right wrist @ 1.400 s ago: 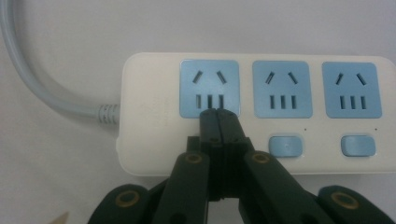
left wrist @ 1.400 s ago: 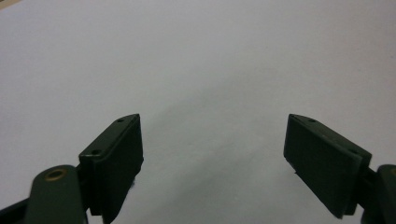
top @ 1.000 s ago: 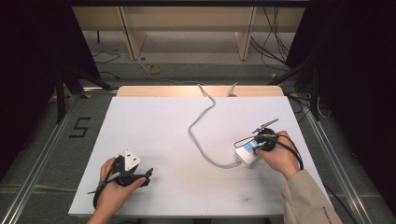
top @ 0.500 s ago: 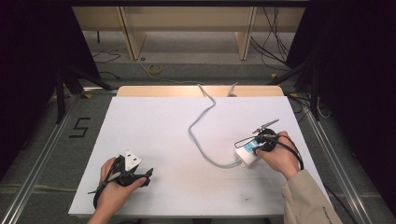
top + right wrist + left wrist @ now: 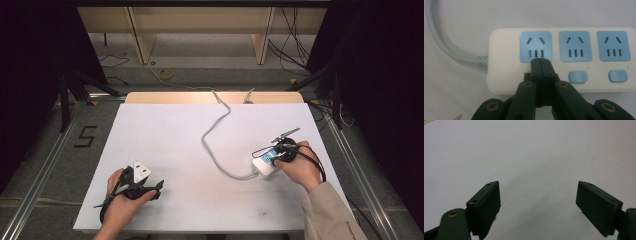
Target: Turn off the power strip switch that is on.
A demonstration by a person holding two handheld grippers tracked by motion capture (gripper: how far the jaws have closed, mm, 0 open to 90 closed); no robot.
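Note:
A white power strip (image 5: 564, 60) with three blue sockets lies at the right of the table, also in the high view (image 5: 262, 167). Its grey cable (image 5: 215, 135) snakes toward the back edge. My right gripper (image 5: 541, 63) is shut with nothing between its jaws. Its joined tips rest on the strip just below the first socket (image 5: 536, 46), left of two blue switches (image 5: 577, 76). In the high view the right gripper (image 5: 281, 151) sits over the strip's far end. My left gripper (image 5: 537, 202) is open above bare table, and stays near the front left in the high view (image 5: 137, 187).
A white sheet (image 5: 175, 145) covers the table, with a wooden strip (image 5: 170, 97) along the back edge. Metal rails (image 5: 350, 165) flank both sides. Loose cables (image 5: 295, 50) lie on the floor behind.

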